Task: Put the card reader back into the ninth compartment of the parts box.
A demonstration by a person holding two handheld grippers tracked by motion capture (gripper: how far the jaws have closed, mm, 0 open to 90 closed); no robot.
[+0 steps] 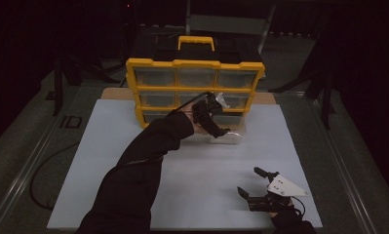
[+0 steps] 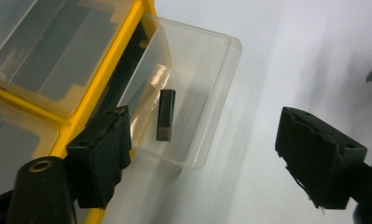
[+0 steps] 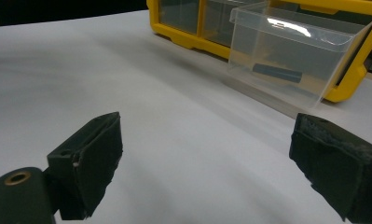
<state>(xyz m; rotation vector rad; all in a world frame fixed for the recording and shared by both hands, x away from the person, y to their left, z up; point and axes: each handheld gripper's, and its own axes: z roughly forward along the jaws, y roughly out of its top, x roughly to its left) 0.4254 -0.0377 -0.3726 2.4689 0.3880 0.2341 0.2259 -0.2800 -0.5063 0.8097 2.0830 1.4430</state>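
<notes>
Clear plastic drawer pulled out, small black block inside, our left gripper poised above it.

Black and oblong, the block (image 2: 165, 115) lies flat on the floor of the clear drawer (image 2: 207, 93), which stands pulled well out of the bottom row of the yellow organiser cabinet (image 1: 194, 64) onto the white tabletop (image 1: 133, 161). Our left gripper (image 2: 207, 154) hangs over the open drawer with its jaws spread wide and nothing between them; our right gripper (image 1: 260, 187) rests near the table's front edge, well apart from the cabinet, jaws likewise apart and empty. We judge the step in hand to be reaching in for the block. Next we would need to lower the left jaws inside the drawer walls, straddle the block across its narrow sides, and close without nudging the drawer.
</notes>
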